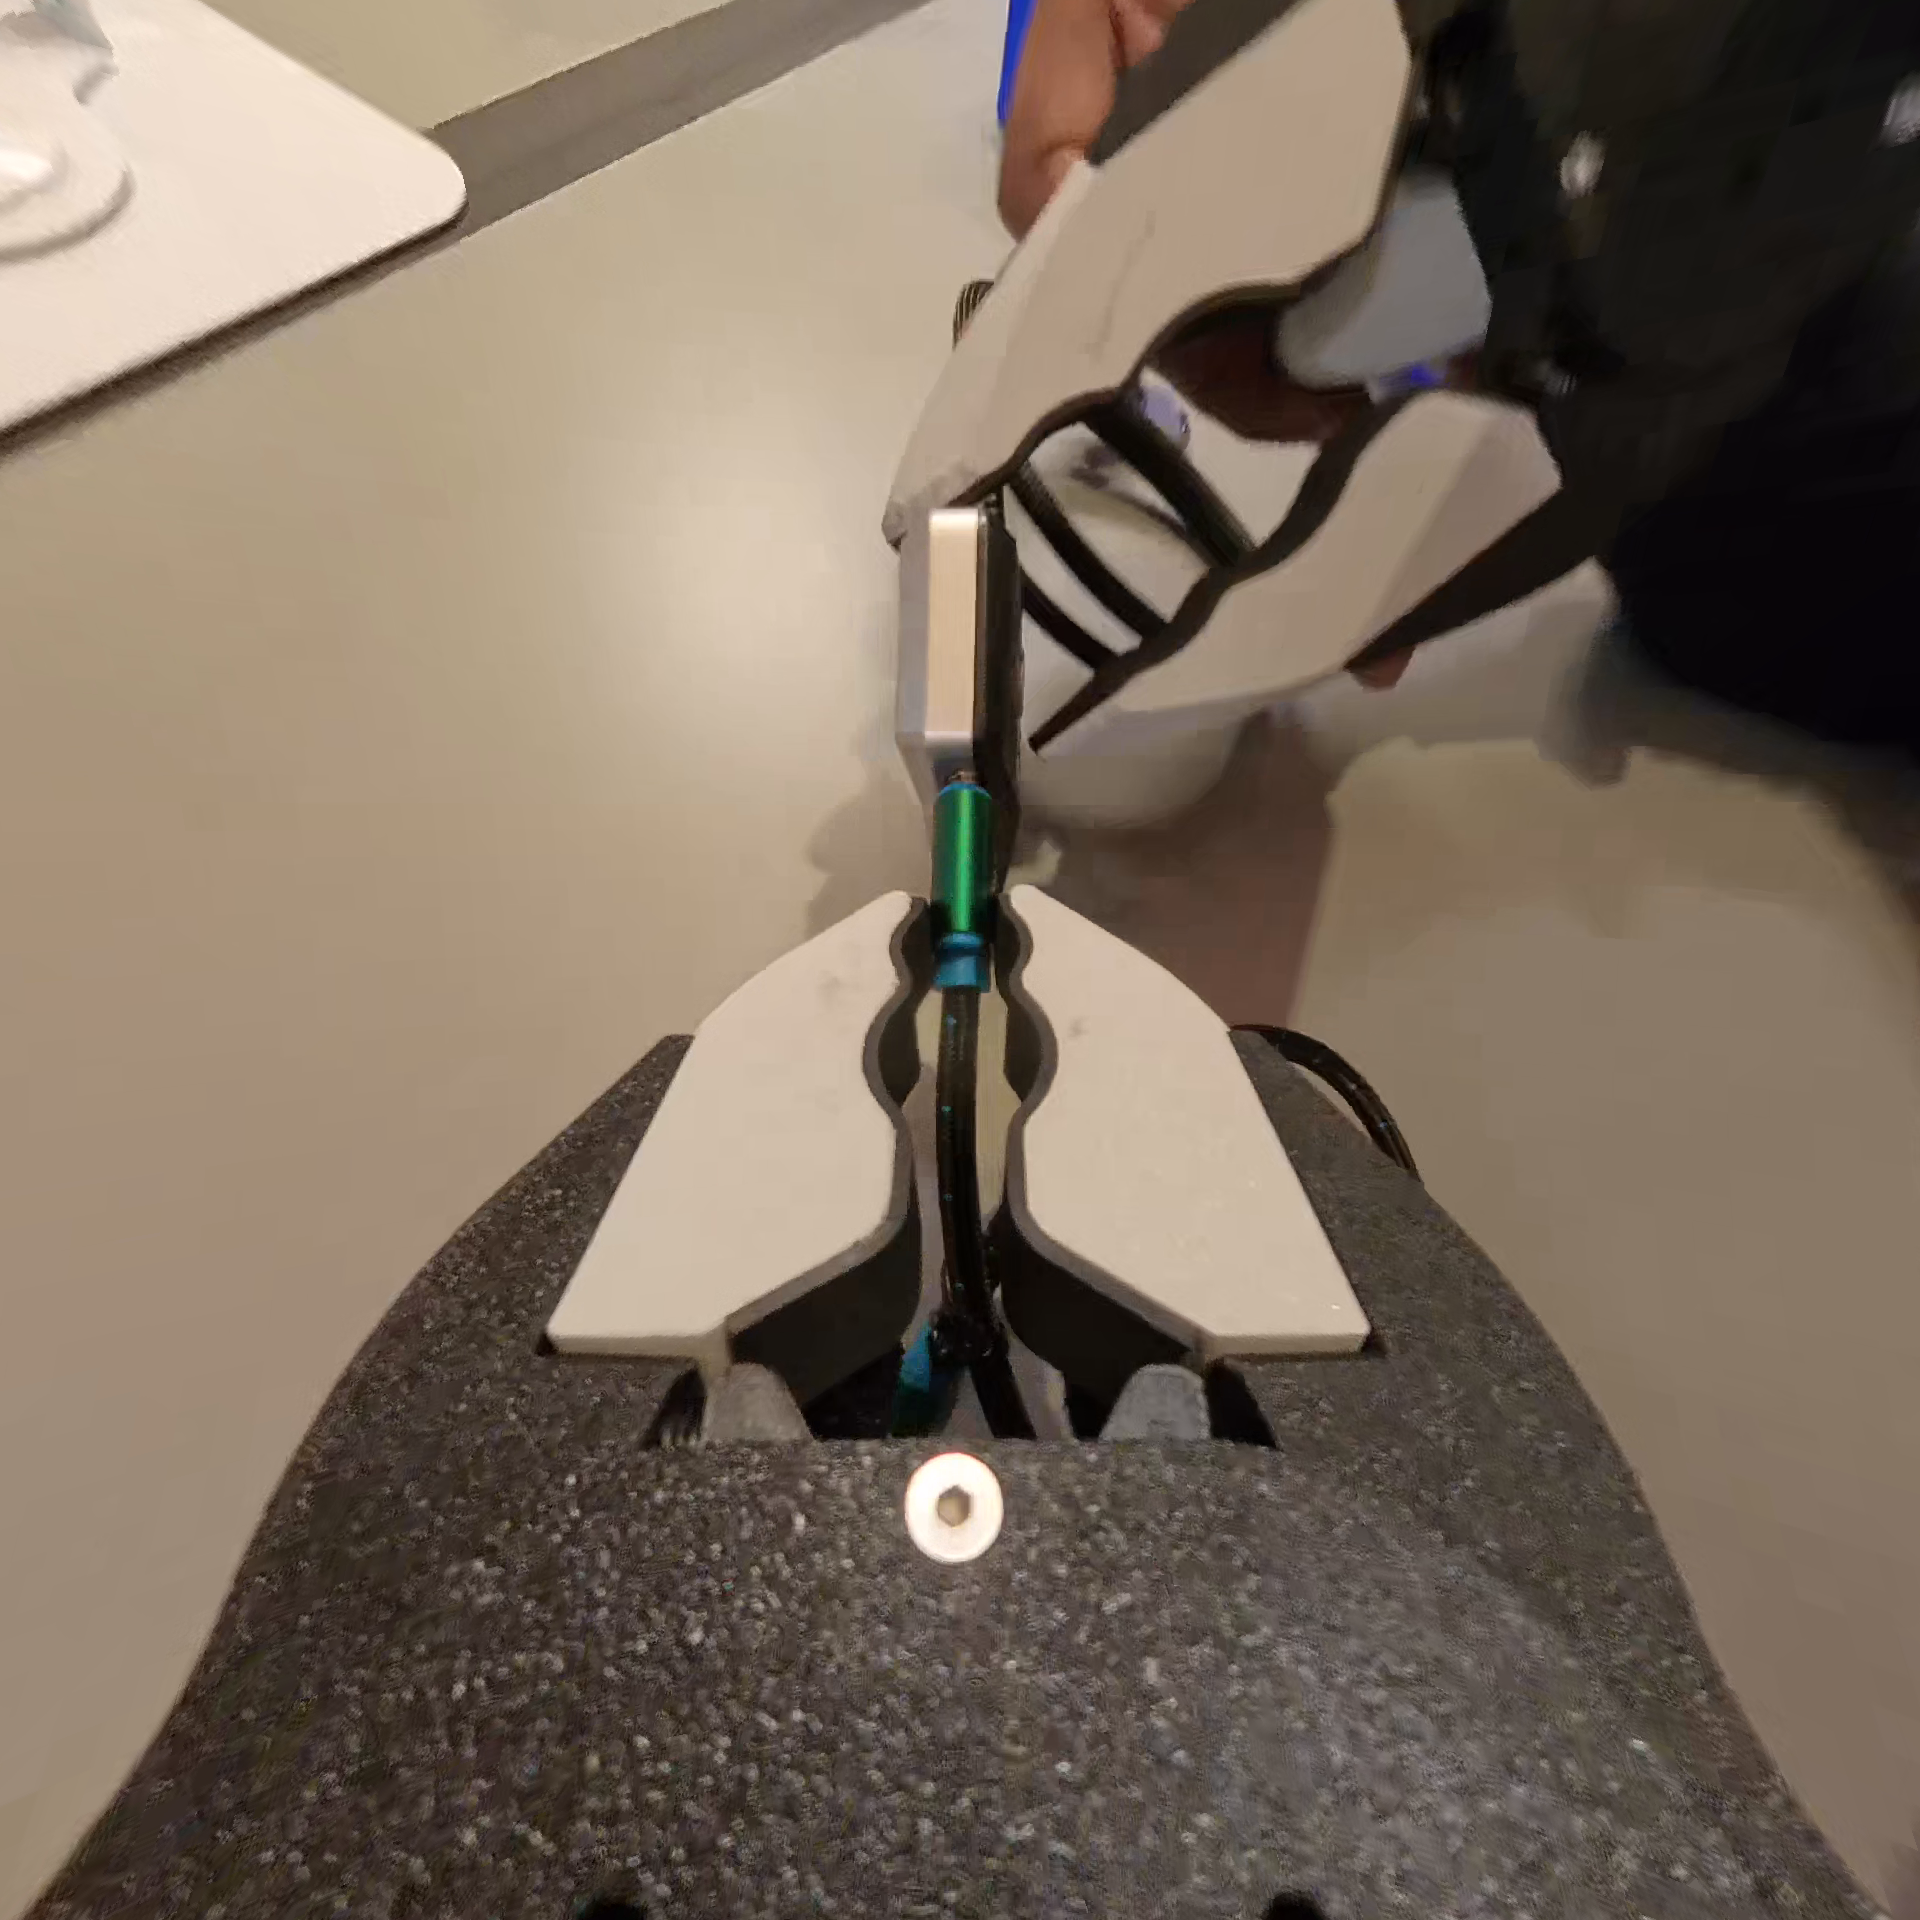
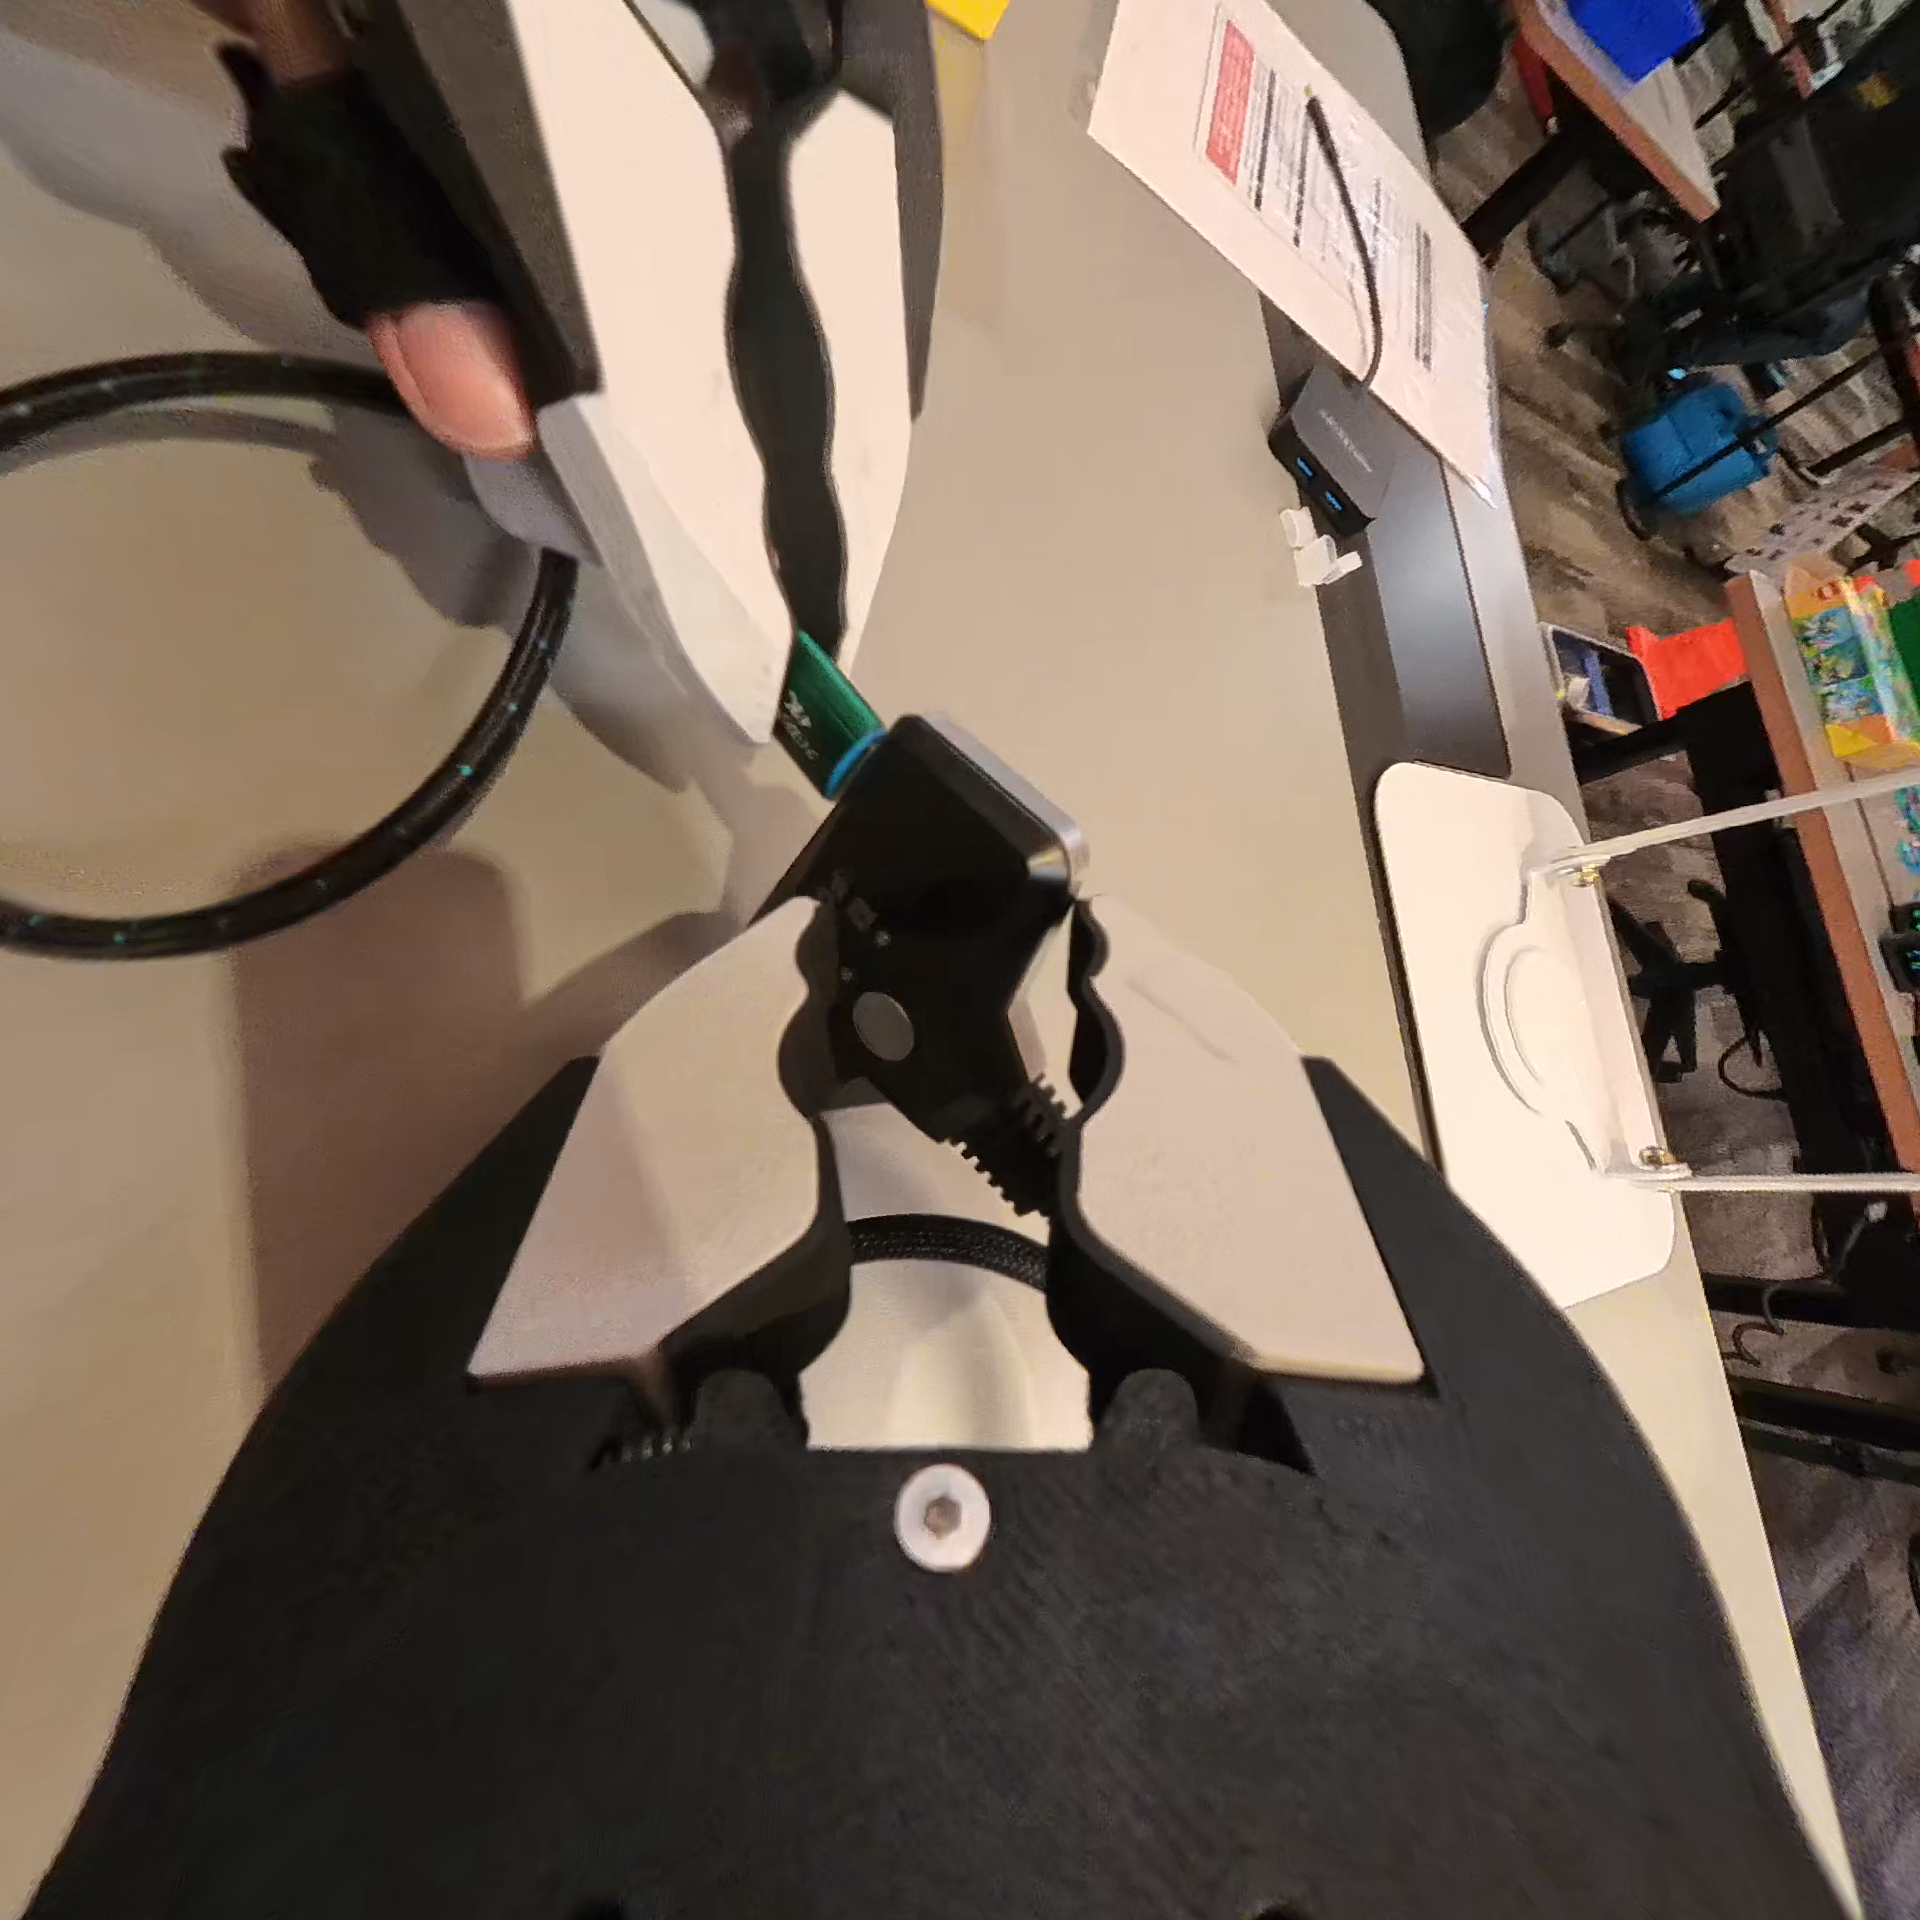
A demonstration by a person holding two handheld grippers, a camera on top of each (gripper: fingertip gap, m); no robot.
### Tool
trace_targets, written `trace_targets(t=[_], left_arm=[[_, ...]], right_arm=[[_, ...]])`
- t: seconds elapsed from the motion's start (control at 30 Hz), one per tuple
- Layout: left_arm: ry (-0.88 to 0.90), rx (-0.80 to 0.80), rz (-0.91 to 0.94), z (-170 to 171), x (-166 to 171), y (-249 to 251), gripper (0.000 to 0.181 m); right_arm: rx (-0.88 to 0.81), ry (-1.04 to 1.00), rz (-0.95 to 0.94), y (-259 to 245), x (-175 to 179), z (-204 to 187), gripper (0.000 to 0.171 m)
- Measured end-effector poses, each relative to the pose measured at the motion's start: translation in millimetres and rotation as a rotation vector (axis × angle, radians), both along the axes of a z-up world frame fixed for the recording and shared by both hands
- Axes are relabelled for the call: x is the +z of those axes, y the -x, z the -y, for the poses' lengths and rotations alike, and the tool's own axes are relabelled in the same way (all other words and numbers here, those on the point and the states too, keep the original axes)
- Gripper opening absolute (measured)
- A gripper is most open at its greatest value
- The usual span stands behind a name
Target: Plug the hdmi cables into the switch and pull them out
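The green HDMI plug (image 1: 958, 850) is clamped at the left gripper (image 1: 961, 914) tips, seated in the switch (image 2: 935, 894), which is gripped by the right gripper (image 2: 940, 920).

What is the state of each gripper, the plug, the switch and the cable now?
left gripper: shut on the green plug.
right gripper: shut on the switch.
green plug: tip at the switch port, depth unclear.
switch: held above the table.
black cable: looped on the table.
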State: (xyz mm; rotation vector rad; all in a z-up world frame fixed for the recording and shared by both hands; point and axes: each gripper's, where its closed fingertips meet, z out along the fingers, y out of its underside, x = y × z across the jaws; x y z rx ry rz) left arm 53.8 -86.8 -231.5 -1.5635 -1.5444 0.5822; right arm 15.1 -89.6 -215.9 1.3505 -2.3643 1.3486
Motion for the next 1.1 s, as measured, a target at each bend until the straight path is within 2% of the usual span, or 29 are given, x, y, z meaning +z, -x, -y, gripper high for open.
trace_targets(t=[0.03,0.23,0.5,0.77,0.93,1.1], left_arm=[[-0.05,0.009,0.004,-1.1,-1.5,0.8,0.011],[-0.261,-0.066,0.047,-25.4,-9.9,2.3,0.012],[-0.018,-0.002,0.077,-17.7,-29.3,14.9,0.02],[0.253,0.14,-0.131,20.2,2.4,20.8,0.029],[0.273,0.156,-0.175,37.2,12.3,10.6,0.03],[0.268,0.128,-0.086,44.9,-11.3,-0.7,0.026]], right_arm=[[-0.009,0.015,0.01,-0.4,1.0,-1.3,0.046],[-0.074,0.073,0.042,3.3,-2.0,-18.8,0.05],[-0.204,0.14,0.001,26.9,-24.6,-42.9,0.049],[-0.213,0.246,-0.069,24.6,-19.7,-61.2,0.045],[-0.169,0.229,-0.075,16.5,-23.0,-72.0,0.043],[-0.103,0.023,0.078,-1.5,-39.6,-95.2,0.029]])
